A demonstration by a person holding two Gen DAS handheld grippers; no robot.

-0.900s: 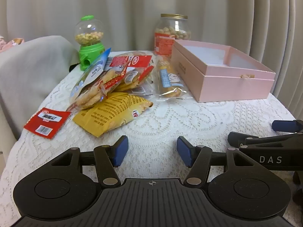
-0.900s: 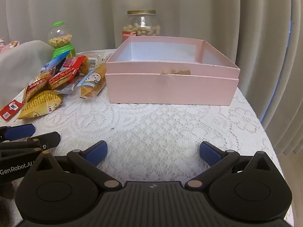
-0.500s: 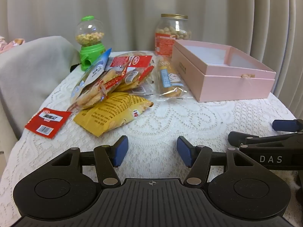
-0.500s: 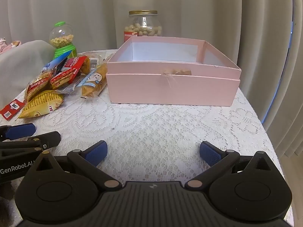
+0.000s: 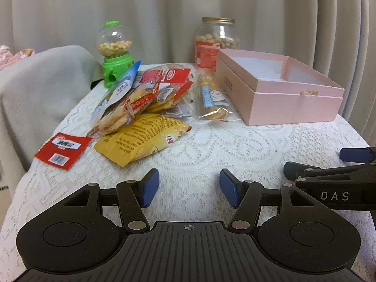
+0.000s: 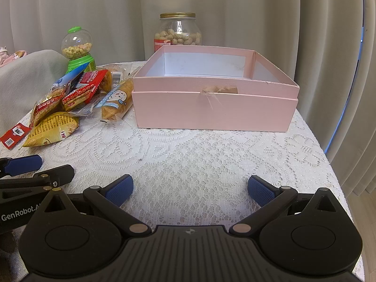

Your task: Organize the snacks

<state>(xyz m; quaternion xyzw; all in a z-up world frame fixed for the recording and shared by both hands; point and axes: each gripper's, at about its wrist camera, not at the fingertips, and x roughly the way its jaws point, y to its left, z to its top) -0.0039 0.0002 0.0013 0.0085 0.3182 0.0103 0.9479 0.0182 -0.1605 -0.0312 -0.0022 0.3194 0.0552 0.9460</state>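
Both grippers hang over the lace tablecloth (image 5: pixel 235 145) with nothing between their jaws: the left gripper (image 5: pixel 189 188) spread fairly wide, the right gripper (image 6: pixel 190 190) wider still. The left view shows the snack packets (image 5: pixel 145 98) heaped just left of the open pink box (image 5: pixel 293 103), a red packet (image 5: pixel 63 150) lying apart. The right view looks into the box and shows the table's right edge.
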